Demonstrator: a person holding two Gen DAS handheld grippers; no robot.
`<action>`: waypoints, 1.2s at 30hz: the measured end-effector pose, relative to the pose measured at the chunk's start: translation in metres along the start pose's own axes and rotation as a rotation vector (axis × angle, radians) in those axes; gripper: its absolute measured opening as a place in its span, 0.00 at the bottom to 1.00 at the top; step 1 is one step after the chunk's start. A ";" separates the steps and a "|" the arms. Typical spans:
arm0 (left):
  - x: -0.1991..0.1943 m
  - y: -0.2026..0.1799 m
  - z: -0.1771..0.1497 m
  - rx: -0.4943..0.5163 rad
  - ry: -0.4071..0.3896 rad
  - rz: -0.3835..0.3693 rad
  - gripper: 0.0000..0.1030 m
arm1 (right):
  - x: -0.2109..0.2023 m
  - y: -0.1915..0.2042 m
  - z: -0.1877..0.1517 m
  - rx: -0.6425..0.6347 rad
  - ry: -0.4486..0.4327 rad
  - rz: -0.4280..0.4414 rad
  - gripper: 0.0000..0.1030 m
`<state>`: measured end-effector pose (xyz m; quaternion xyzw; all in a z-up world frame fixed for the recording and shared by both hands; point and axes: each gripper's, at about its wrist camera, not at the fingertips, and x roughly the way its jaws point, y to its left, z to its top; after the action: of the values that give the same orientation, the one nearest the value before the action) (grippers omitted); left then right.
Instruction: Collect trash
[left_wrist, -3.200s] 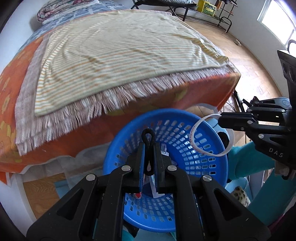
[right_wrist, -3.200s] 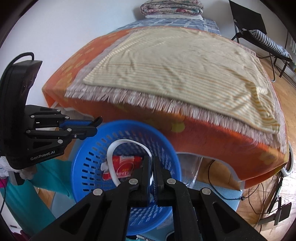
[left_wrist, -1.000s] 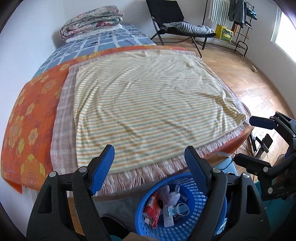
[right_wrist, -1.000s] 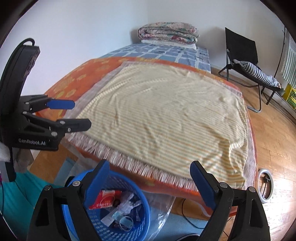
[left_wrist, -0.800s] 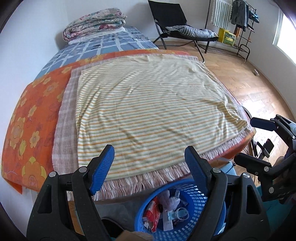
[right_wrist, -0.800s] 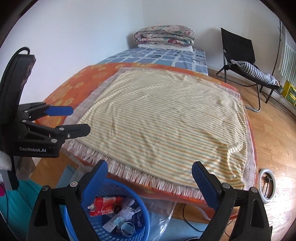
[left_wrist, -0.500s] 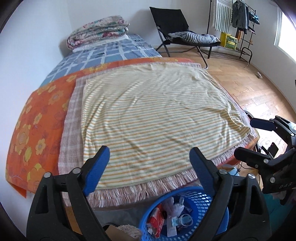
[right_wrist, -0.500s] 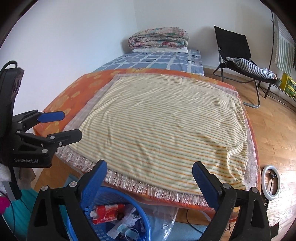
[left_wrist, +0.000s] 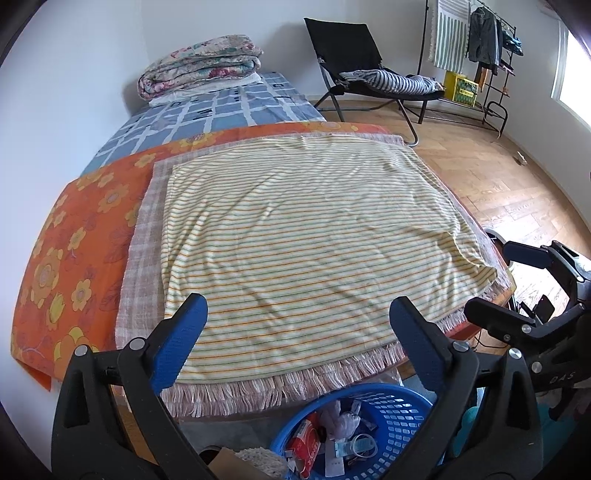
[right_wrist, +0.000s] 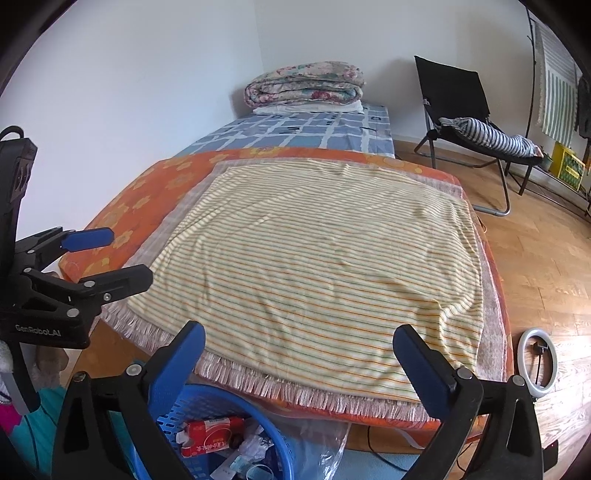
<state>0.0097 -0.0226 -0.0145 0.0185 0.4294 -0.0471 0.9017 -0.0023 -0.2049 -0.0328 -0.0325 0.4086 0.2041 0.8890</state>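
The blue lattice basket (left_wrist: 391, 410) stands on the floor at the foot of the bed, below both grippers. Inside it lie a red packet (left_wrist: 306, 439) and white wrappers (left_wrist: 340, 421); the right wrist view shows the basket (right_wrist: 236, 397) and the red packet (right_wrist: 210, 439) too. My left gripper (left_wrist: 297, 306) hangs above the basket, its jaws opening wide with nothing between them. My right gripper (right_wrist: 298, 332) is beside it, jaws opening, also with nothing between them. Each gripper appears in the other's view: right gripper (left_wrist: 495, 278), left gripper (right_wrist: 127, 254).
A striped fringed blanket (left_wrist: 303, 236) covers the bed over an orange flowered sheet (left_wrist: 74, 236). A folded quilt (left_wrist: 201, 70) lies at the far end. A black chair (left_wrist: 354, 66) and clothes rack (left_wrist: 480, 48) stand beyond. A ring light (right_wrist: 537, 362) lies on the wooden floor.
Both grippers were shut low over the basket on a black loop and a white ring. They have since let go, risen and tilted up toward the bed, and their jaws have spread wider.
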 end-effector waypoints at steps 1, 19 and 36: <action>0.000 0.001 0.000 -0.003 0.000 0.000 0.98 | 0.000 -0.001 0.000 0.004 0.000 0.000 1.00; -0.002 0.006 0.000 -0.022 -0.002 0.005 0.98 | -0.002 -0.007 0.000 0.037 -0.008 -0.002 1.00; -0.002 0.007 0.000 -0.022 -0.003 0.004 0.98 | -0.001 -0.009 0.000 0.040 -0.003 -0.001 1.00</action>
<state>0.0090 -0.0151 -0.0127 0.0095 0.4286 -0.0407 0.9025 0.0004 -0.2131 -0.0330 -0.0144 0.4111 0.1956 0.8903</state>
